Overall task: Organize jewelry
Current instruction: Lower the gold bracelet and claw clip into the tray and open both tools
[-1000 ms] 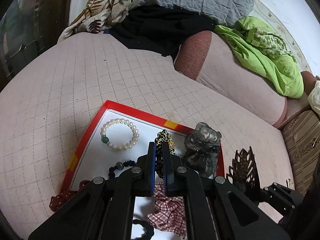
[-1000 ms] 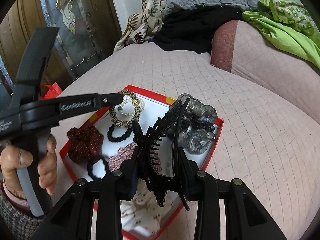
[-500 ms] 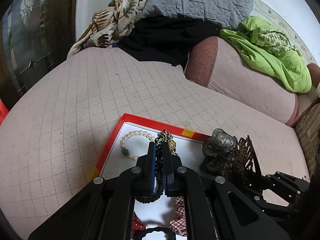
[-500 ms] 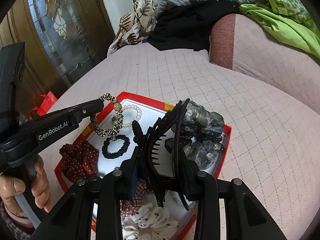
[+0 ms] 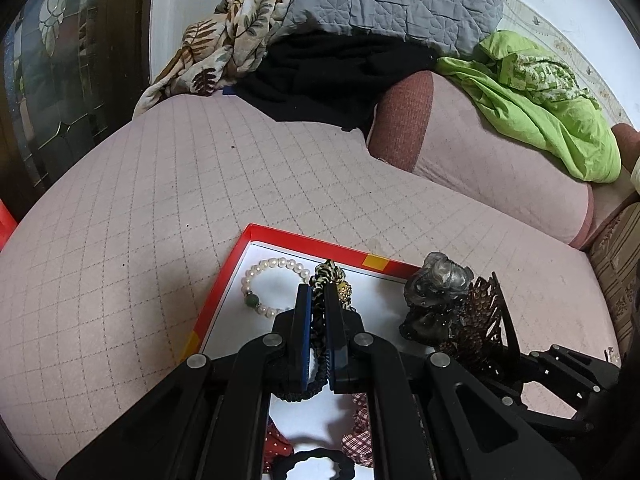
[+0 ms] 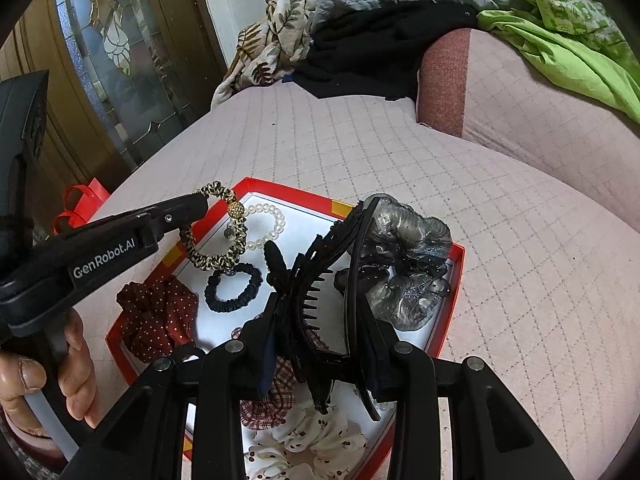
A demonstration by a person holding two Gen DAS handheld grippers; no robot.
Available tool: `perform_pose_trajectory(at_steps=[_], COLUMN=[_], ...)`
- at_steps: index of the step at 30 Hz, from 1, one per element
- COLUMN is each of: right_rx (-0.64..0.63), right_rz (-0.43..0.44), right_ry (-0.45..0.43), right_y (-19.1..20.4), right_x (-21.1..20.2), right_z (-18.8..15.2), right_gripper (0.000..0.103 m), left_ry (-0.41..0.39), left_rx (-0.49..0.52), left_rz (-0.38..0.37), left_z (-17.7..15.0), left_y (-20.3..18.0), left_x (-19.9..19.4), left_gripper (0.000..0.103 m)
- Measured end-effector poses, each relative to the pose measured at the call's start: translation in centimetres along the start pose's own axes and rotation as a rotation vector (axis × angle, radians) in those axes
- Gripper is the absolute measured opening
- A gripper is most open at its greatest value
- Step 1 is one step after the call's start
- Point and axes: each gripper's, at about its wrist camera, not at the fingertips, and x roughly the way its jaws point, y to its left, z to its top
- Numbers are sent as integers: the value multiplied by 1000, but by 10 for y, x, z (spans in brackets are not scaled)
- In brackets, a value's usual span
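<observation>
Bed, pink quilted cover, carried the red tray; all places here are rel. to that tray. Beyond its far edge: grey quilt, black cloth, leaf-print throw and green cloth piled up. Glass-panelled door off to its left.

Inside the tray, far right corner: grey scrunchie. Left side: red dotted scrunchie. Middle: black hair tie. Far left corner: pearl bracelet.

Right claw, partway spread, was clamped on a big black hair clip, held above the tray's near half. Left claw, pressed together, was pinching a leopard-print hair tie, hanging above the far left corner over the pearls.

Likely step: set each piece in a free spot. Best to lower the tie clear of the bracelet before letting go, and lay the clip flat, not on the scrunchies.
</observation>
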Motion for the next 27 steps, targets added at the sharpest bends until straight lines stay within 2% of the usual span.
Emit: perform_pose_trajectory(at_steps=[20,27], right_rx=[33,34], right_rz=[-23,-24], right_ry=[-6,-3], right_y=[-10,-11], right_x=[9,12], right_z=[6,6], right_gripper=[38,38], left_ry=[33,60], left_rx=[6,-38], left_rz=[-35,-98], left_z=[-3,-3], left_y=[-8,-6], left_x=[14,25], left_gripper=[6,6])
